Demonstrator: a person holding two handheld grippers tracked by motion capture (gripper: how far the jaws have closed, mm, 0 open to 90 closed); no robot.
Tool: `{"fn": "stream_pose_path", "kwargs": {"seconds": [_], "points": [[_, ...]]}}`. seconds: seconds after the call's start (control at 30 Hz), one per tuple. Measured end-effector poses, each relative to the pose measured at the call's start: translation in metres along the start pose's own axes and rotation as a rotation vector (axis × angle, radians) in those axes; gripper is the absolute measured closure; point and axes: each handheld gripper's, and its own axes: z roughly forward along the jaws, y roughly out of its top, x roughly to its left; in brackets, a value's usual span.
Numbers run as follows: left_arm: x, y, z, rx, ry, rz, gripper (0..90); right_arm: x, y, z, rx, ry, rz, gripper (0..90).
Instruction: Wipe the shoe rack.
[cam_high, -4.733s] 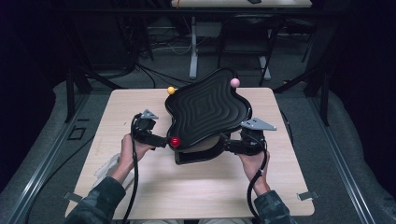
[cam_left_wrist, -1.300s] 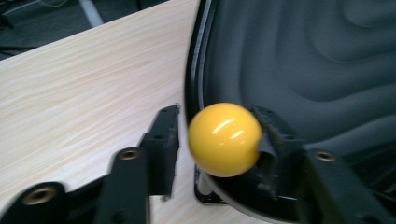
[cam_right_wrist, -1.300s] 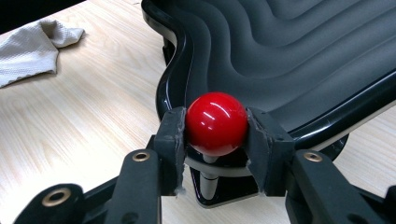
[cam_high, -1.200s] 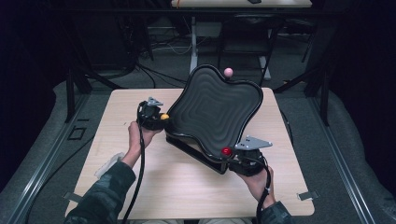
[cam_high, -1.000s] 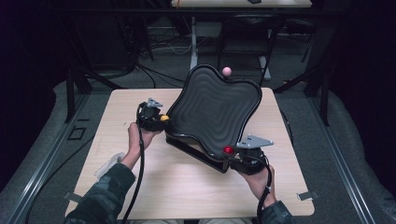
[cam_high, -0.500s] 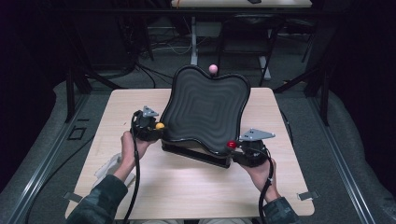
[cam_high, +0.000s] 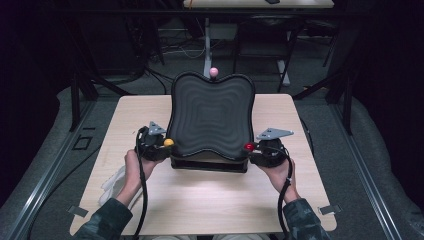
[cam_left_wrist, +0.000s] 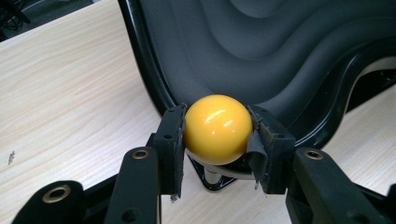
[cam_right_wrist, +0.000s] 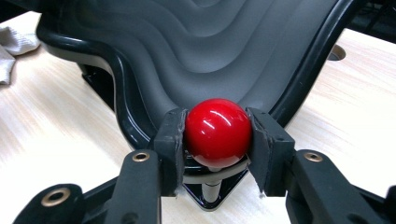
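Tray base: mostly hidden beneath the ridged black tray.
White cloth: partly hidden behind forearm.

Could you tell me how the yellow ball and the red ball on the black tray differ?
The yellow ball sits at the black tray's near left corner, the red ball at its near right. The left gripper clamps the yellow one, the right gripper the red one. Both are glossy, similar-sized knobs on short stems.

No legible text (none anywhere)
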Motion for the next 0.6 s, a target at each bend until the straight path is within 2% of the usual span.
{"fn": "stream_pose_path", "kwargs": {"seconds": [0.53, 0.6], "points": [[0.0010, 0.0015, -0.0003, 0.008, -0.012, -0.011, 59.7, -0.0064, 0.0051, 0.0054, 0.007, -0.006, -0.007, 58.9], [0.0022, 0.0009, -0.0005, 0.003, -0.023, -0.020, 59.0, -0.0049, 0.0049, 0.0053, 0.008, -0.013, -0.008, 56.2]]}}
